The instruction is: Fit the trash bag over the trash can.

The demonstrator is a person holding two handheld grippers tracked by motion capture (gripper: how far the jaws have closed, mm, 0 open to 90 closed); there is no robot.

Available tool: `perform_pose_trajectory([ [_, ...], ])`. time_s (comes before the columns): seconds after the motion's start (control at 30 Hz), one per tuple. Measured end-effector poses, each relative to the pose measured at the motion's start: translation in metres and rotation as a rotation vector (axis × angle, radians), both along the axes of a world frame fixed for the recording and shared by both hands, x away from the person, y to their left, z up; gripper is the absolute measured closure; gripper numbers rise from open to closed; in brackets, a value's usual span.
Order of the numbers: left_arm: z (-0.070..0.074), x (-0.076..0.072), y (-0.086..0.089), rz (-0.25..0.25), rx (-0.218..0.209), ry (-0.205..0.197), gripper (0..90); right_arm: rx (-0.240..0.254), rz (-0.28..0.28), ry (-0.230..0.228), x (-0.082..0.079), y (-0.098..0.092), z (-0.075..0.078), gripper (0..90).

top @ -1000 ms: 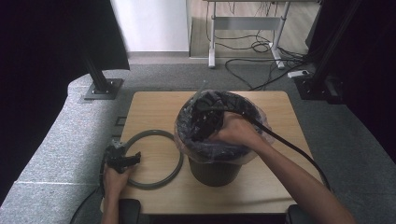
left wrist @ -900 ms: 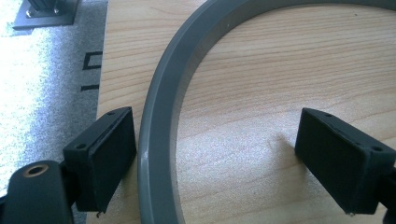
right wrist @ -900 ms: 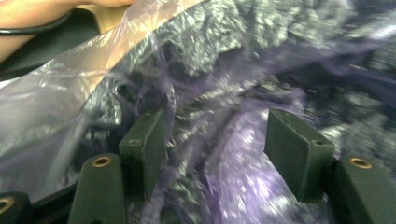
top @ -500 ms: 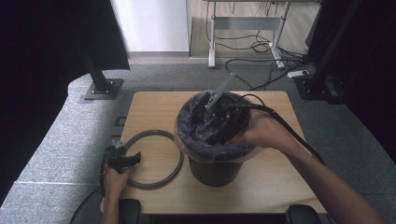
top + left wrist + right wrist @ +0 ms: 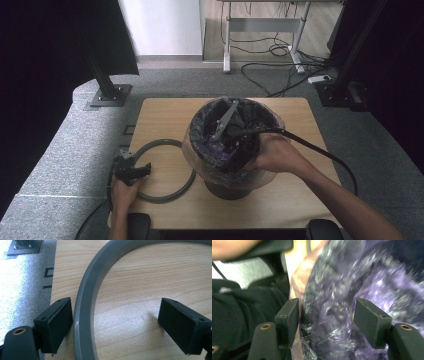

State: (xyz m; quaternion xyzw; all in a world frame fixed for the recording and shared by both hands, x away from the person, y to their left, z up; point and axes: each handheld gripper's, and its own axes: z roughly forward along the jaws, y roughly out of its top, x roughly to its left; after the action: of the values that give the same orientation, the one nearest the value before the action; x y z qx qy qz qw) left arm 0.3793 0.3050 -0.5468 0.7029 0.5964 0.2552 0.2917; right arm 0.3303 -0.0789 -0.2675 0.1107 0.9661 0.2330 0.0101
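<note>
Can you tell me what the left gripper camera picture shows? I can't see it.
A grey ring lies flat on a wooden table. The left gripper has its two black jaws wide open, one outside the ring and one inside it.

Both forearms are bare, with no sleeves showing in the high view. The left gripper (image 5: 134,171) is a small black body with a grey plate on top and a black cable looping off it. In its own view its two jaws carry flat, black, rectangular pads (image 5: 58,323) with small screw holes along their edges, and a brass-coloured ring sits in the black arm below the left pad. The right gripper (image 5: 325,323) has the same black block pads, brass-ringed holes in both arms, and a thick black cable (image 5: 320,150) trailing away.
</note>
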Motion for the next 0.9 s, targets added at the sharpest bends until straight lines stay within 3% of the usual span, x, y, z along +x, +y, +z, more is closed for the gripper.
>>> perform_pose_trajectory([
  [0.17,0.000,0.000,0.000,-0.001,0.000,0.000,12.3,0.085,-0.038,-0.025,0.015,-0.008,0.019,31.0],
  [0.3,0.000,0.000,0.000,-0.001,0.000,0.000,12.3,0.113,-0.115,-0.059,0.037,-0.012,0.023,29.6],
  [0.47,0.000,0.000,0.000,-0.001,0.000,0.000,12.3,0.092,-0.244,-0.143,0.073,-0.013,0.019,30.1],
  [0.57,0.000,0.000,0.000,-0.003,0.000,0.000,12.3,0.078,-0.301,-0.194,0.093,-0.013,0.016,35.2],
  [0.67,0.000,0.000,0.000,-0.003,0.000,0.000,12.3,0.073,-0.334,-0.172,0.110,-0.011,0.009,44.1],
  [0.83,0.000,0.001,0.000,-0.006,0.000,0.000,12.3,-0.052,-0.409,-0.142,0.127,-0.010,-0.014,58.3],
  [0.9,0.000,0.001,0.000,-0.008,0.000,-0.001,12.3,-0.077,-0.427,-0.135,0.133,-0.013,-0.023,66.4],
])
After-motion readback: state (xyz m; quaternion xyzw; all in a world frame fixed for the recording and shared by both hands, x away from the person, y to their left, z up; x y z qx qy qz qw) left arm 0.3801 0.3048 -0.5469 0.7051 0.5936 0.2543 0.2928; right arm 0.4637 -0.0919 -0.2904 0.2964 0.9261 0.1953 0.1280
